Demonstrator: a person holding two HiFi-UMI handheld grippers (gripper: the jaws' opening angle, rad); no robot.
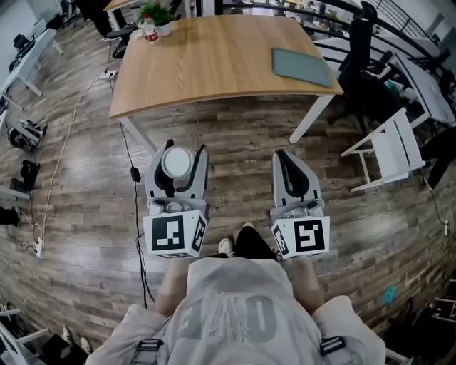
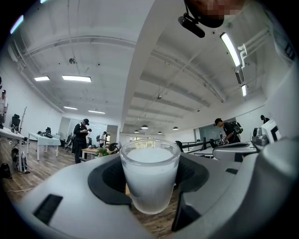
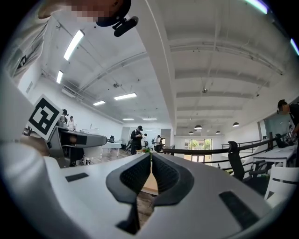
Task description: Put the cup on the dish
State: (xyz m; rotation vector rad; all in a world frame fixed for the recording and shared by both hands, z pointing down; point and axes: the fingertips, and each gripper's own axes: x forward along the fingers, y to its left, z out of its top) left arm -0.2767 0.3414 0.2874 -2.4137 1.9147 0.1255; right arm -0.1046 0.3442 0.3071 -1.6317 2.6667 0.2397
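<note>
A frosted white cup (image 1: pixel 176 162) (image 2: pixel 150 177) sits upright between the jaws of my left gripper (image 1: pixel 177 158) (image 2: pixel 150 175), which is shut on it and held over the wooden floor in front of the person. My right gripper (image 1: pixel 288 161) (image 3: pixel 151 164) is beside it at the same height, shut with nothing between its pads. A grey-green flat dish (image 1: pixel 301 66) lies on the right part of the wooden table (image 1: pixel 214 60) ahead. Both grippers are well short of the table's near edge.
A potted plant (image 1: pixel 161 16) and a small red-and-white thing (image 1: pixel 149 32) stand at the table's far left corner. A white folding chair (image 1: pixel 388 150) and a black office chair (image 1: pixel 360 50) are to the right. Cables (image 1: pixel 85 114) run across the floor on the left.
</note>
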